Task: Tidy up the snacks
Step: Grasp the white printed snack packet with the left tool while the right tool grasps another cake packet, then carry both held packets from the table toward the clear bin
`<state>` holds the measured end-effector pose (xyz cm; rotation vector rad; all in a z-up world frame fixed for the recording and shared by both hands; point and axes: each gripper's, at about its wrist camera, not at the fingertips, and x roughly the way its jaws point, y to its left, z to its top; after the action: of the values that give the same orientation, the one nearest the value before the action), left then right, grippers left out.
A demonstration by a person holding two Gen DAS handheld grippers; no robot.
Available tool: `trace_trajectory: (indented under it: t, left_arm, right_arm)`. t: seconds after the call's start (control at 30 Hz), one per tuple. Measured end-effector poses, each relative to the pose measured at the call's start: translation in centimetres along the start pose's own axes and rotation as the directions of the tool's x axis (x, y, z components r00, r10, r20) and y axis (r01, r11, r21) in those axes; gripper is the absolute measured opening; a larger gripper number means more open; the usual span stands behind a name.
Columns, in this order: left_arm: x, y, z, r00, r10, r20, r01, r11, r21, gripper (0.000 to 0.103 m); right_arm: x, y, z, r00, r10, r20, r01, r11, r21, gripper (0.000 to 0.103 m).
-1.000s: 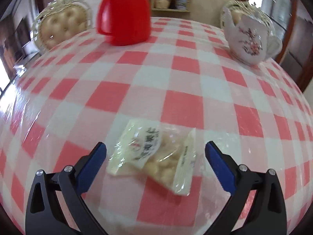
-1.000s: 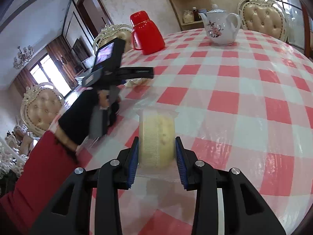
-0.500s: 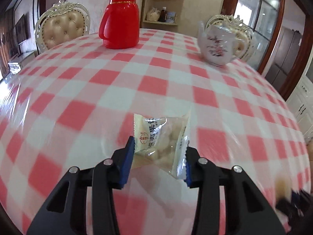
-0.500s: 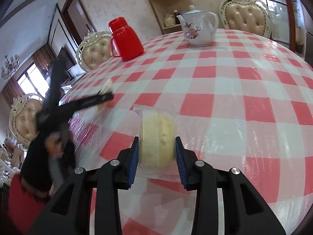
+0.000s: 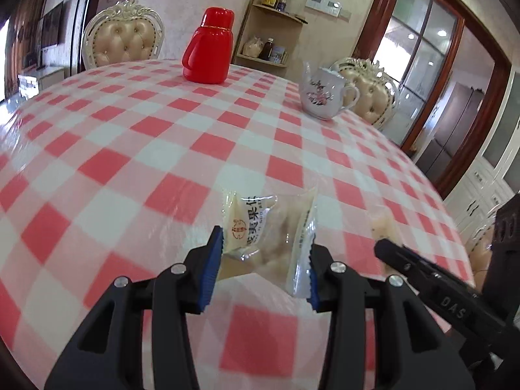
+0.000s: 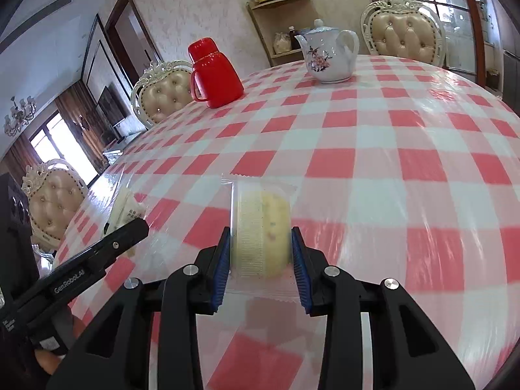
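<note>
In the left wrist view my left gripper (image 5: 263,265) is shut on a clear snack packet with a white printed label (image 5: 269,227), held above the checked table. In the right wrist view my right gripper (image 6: 261,256) is shut on a wrapped pale yellow round cake (image 6: 261,230), also lifted off the cloth. The two grippers are close side by side: the right gripper's finger (image 5: 432,279) shows at the right of the left wrist view. The left gripper's finger (image 6: 97,253) and its packet (image 6: 125,209) show at the left of the right wrist view.
A red thermos jug (image 5: 208,50) and a white flowered teapot (image 5: 321,94) stand at the far side of the round table with the red-and-white checked cloth (image 5: 146,136). Padded chairs (image 5: 123,42) ring the table. A corner shelf (image 5: 269,32) is behind.
My left gripper closed on the snack packet lying on the cloth, lifted it and carried it sideways to beside my right gripper. The right gripper kept hold of the cake and shifted slightly.
</note>
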<state>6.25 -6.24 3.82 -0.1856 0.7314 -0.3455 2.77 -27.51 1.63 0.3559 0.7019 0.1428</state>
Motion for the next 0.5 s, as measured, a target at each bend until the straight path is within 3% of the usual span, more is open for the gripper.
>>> trace_trajectory:
  t: [0.5]
  left_arm:
    - [-5.7, -0.3, -5.0, 1.0, -0.002, 0.015, 0.002, 1.0, -0.027, 0.044]
  right_arm:
    - [-5.5, 1.7, -6.1, 1.0, 0.027, -0.005, -0.027, 0.999, 0.018, 0.036]
